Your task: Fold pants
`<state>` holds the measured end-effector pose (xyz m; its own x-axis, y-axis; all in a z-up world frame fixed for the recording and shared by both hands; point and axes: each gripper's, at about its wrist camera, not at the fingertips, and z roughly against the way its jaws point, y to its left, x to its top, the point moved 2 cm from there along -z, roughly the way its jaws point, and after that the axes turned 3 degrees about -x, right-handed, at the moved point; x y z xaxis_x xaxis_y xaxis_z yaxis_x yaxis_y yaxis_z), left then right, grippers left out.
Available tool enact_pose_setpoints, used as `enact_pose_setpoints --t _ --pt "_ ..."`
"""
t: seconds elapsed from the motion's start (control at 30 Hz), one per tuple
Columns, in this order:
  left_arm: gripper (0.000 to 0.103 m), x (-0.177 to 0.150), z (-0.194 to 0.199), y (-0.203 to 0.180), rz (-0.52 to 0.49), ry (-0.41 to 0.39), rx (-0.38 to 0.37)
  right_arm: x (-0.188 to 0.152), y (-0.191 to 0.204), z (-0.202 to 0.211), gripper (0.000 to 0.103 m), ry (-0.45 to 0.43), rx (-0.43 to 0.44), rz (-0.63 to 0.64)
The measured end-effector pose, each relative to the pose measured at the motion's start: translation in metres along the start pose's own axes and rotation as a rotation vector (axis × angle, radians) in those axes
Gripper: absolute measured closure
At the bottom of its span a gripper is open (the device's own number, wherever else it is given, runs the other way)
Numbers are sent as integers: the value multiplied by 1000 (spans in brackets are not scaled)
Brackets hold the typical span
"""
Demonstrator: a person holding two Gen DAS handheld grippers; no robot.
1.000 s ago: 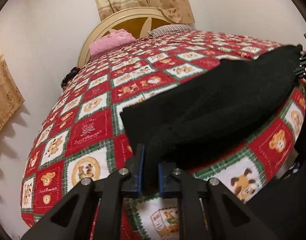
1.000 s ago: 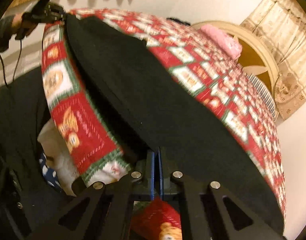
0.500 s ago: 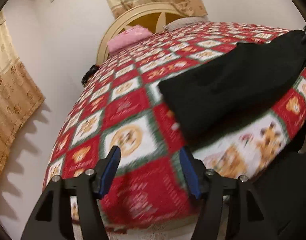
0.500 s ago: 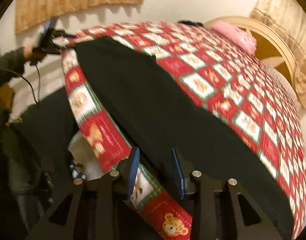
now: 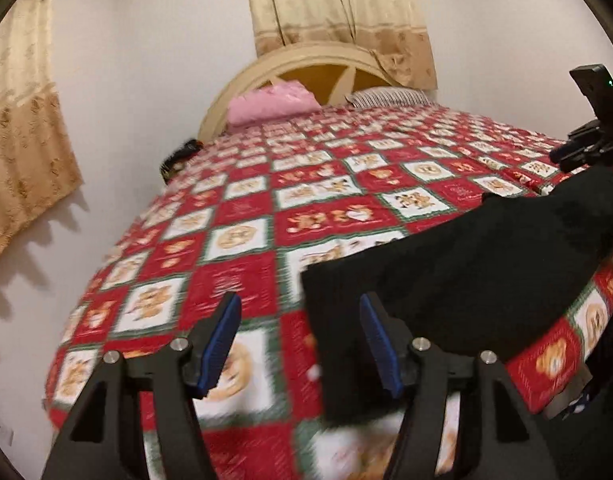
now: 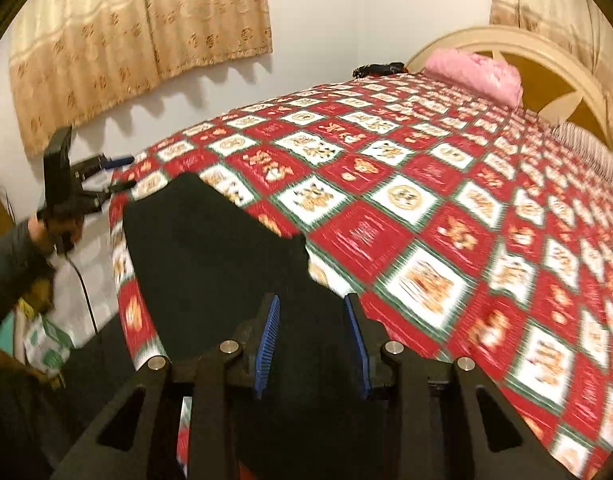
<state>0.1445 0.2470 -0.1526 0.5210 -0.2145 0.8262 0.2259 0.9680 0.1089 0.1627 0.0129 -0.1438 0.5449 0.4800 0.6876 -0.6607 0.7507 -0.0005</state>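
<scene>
The black pants (image 5: 466,264) lie folded lengthwise along the near edge of the bed, also shown in the right wrist view (image 6: 214,256). My left gripper (image 5: 300,340) is open and empty, held above the bed at one end of the pants. My right gripper (image 6: 312,340) is open and empty above the other end. Each gripper shows in the other's view: the right one at the far right (image 5: 586,148), the left one in a hand at the far left (image 6: 86,184).
The bed carries a red, white and green teddy-bear quilt (image 5: 314,184) (image 6: 446,200). A pink pillow (image 5: 270,102) and a striped pillow (image 5: 390,98) lie by the cream headboard (image 5: 306,68). Beige curtains hang on the walls. A small dark item (image 5: 178,156) lies at the bed's left edge.
Both grippers were shut on the ends of the pants one second ago. They opened, let go and drew back and up. The pants now rest flat on the quilt.
</scene>
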Motion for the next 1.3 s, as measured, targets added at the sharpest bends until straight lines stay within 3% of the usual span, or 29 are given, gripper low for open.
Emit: enact_pose_setpoints --t 0.2,0.3,0.37,0.57,0.63,0.67,0.7,0.73,0.77,0.93,1.03,1.1,1.17,1.23,1.27,1.3 --pt "40 12 -42 4 77 89 -97 13 13 -49 68 46 39 -8" --pt "51 10 -54 5 131 149 -144 12 11 -60 68 57 60 -25" --pt "51 5 -59 6 157 181 -132 11 5 -67 68 65 96 -59" --pt "54 0 -60 8 213 189 -171 14 -14 -90 68 91 220 -188" --pt "58 1 -61 8 217 188 -177 16 -17 -96 68 103 243 -226" --pt "64 2 -61 7 212 186 -175 16 -18 -101 68 116 259 -244" --pt "78 3 -60 6 204 182 -176 16 -19 -104 69 127 268 -265" --pt "84 5 -61 5 199 180 -181 17 -20 -106 73 128 267 -283" --pt "87 8 -60 4 194 175 -178 18 -20 -106 98 129 271 -290" --pt "87 15 -66 2 164 180 -134 32 -21 -85 99 55 187 -273" --pt "87 10 -72 2 156 174 -123 31 -27 -104 99 108 120 -279" --pt "81 10 -70 4 163 165 -115 24 -27 -118 99 143 89 -260" --pt "79 11 -65 3 163 161 -105 18 -29 -125 99 138 75 -243" --pt "73 14 -54 1 140 147 -53 16 -37 -119 89 114 112 -282" --pt "72 17 -46 -1 120 128 -28 15 -43 -110 64 100 113 -304" --pt "67 21 -36 -3 97 106 -11 14 -47 -102 46 91 100 -315"
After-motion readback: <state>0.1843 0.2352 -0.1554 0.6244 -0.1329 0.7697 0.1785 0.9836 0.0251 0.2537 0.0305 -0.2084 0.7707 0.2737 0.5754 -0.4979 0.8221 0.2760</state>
